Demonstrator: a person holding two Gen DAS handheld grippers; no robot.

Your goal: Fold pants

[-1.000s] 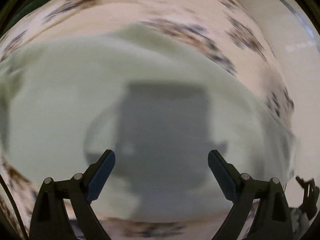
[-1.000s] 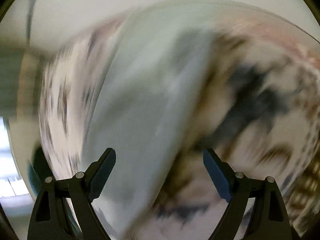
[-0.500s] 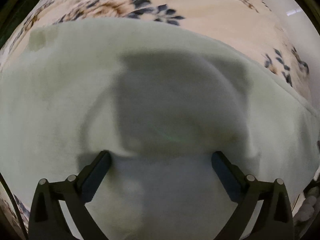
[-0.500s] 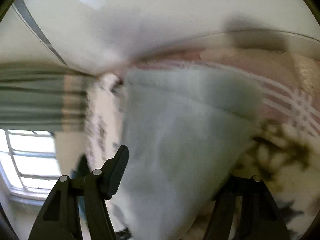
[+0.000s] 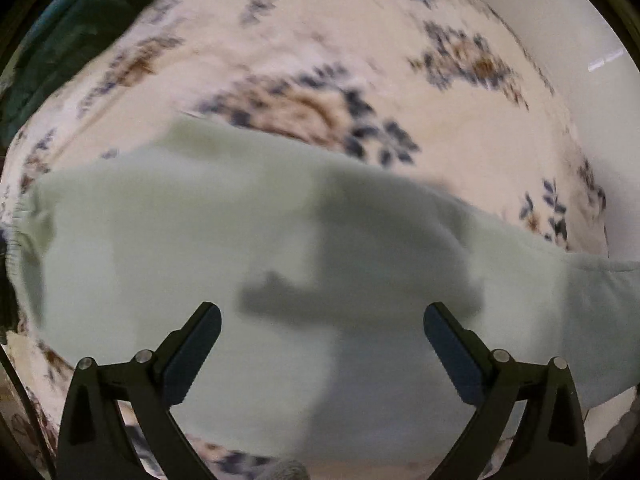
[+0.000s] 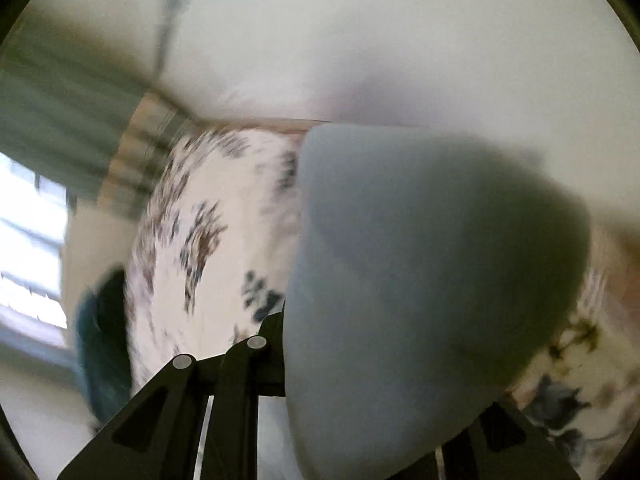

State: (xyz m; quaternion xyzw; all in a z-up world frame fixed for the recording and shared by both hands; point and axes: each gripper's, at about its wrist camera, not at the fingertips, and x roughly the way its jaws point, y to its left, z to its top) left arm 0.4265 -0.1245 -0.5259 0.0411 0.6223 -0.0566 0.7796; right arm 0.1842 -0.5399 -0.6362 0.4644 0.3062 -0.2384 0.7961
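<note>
No brand, label or writing can be read in either view. The pants [image 5: 280,288] are pale mint green, of a soft, fleecy, unpatterned fabric, and lie spread across a cream bedspread [image 5: 340,48] printed with blue and brown flowers. In the left wrist view the fabric runs as a broad band from the left edge of the picture to the right edge, with a gathered edge at the far left. A dark shadow falls across its middle. The left gripper [image 5: 322,332] points steeply down over the pants with its jaws spread to their widest; nothing is between them and the blue pads are clear of the fabric. In the right wrist view a large fold of the same pants [image 6: 420,280] fills the lower right of the picture, raised above the bedspread [image 6: 208,248] and covering the right finger. The right gripper [image 6: 360,360] has just been closing, its jaws are now drawn nearly together, and the fabric sits between them, clamped. A white wall [image 6: 360,40], a green curtain [image 6: 52,112] and a bright window [image 6: 28,248] lie behind, all blurred.
</note>
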